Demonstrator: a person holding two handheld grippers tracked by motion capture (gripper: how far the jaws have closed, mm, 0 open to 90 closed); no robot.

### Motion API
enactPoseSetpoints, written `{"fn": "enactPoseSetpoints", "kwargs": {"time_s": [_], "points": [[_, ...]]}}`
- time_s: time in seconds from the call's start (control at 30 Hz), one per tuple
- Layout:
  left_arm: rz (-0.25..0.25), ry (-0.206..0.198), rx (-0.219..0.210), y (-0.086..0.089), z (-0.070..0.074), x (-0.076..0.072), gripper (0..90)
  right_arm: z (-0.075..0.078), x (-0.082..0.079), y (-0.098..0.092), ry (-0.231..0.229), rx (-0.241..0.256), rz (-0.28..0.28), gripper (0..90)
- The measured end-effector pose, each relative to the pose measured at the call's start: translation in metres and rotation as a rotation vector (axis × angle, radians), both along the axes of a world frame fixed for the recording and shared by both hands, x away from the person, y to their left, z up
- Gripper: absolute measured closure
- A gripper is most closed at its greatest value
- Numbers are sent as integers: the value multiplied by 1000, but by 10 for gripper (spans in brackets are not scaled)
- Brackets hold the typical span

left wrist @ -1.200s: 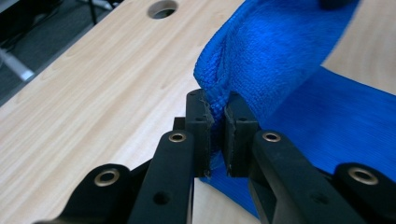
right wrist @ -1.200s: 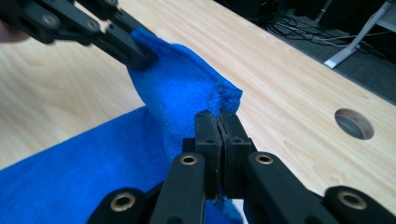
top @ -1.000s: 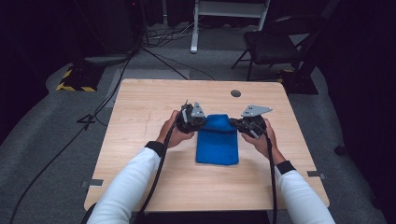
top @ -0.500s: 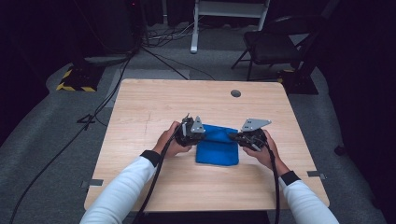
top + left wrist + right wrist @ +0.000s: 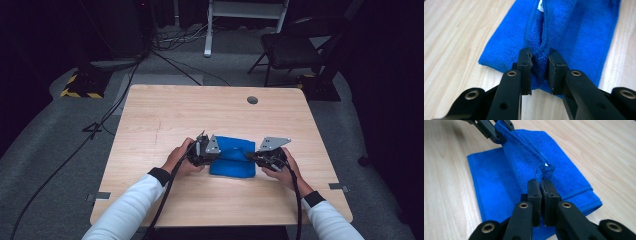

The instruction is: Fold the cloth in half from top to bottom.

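A blue cloth [image 5: 232, 156] lies folded on the wooden table [image 5: 165, 115], near its front middle. My left gripper [image 5: 214, 151] is at the cloth's left edge, shut on a raised fold of the blue cloth [image 5: 564, 30]. My right gripper [image 5: 251, 156] is at the cloth's right edge, its jaws shut on a hemmed corner of the cloth [image 5: 529, 157]. In the right gripper view the left gripper [image 5: 499, 131] shows at the top, pinching the far end of the same lifted edge. The top layer of the cloth is pulled up and over the lower layer.
A round hole [image 5: 252, 100] sits in the table at the back right. Behind the table stand a dark chair [image 5: 295, 47] and a white stand [image 5: 235, 20], with cables [image 5: 100, 120] on the grey floor. Bare wood surrounds the cloth.
Both grippers have moved toward the table's front edge, dragging the cloth's far edge over the rest. The cloth now looks shorter front to back.
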State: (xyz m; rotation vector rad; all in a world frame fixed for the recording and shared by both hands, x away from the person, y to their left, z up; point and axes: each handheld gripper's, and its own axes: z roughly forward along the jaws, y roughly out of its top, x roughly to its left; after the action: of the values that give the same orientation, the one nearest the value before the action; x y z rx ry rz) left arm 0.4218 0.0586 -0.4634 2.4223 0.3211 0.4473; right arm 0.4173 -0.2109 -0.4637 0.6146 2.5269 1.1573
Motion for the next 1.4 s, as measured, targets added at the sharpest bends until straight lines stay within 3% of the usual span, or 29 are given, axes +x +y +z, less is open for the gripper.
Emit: {"fn": "enactPoseSetpoints", "kwargs": {"time_s": [0.3,0.53,0.7,0.8,0.93,1.17,1.33,1.4], "points": [[-1,8,48,-1,-10,-7,668,-9,-12,-7,16,-22,12,835],[15,11,53,3,-13,-9,604,-14,-17,-7,13,-47,20,785],[23,41,30,8,-17,-11,570,-17,-20,-10,19,-62,13,752],[35,58,20,10,-18,-12,478,-18,-22,-11,26,-65,5,738],[38,86,4,14,-17,-15,365,-17,-25,-13,39,-60,-2,655],[33,98,1,17,-14,-21,330,-11,-34,-17,33,-48,3,576],[-6,106,34,19,-14,-30,332,-10,-38,-21,41,-40,-11,548],[2,98,41,21,-14,-33,330,-10,-40,-21,39,-41,-21,520]]}}
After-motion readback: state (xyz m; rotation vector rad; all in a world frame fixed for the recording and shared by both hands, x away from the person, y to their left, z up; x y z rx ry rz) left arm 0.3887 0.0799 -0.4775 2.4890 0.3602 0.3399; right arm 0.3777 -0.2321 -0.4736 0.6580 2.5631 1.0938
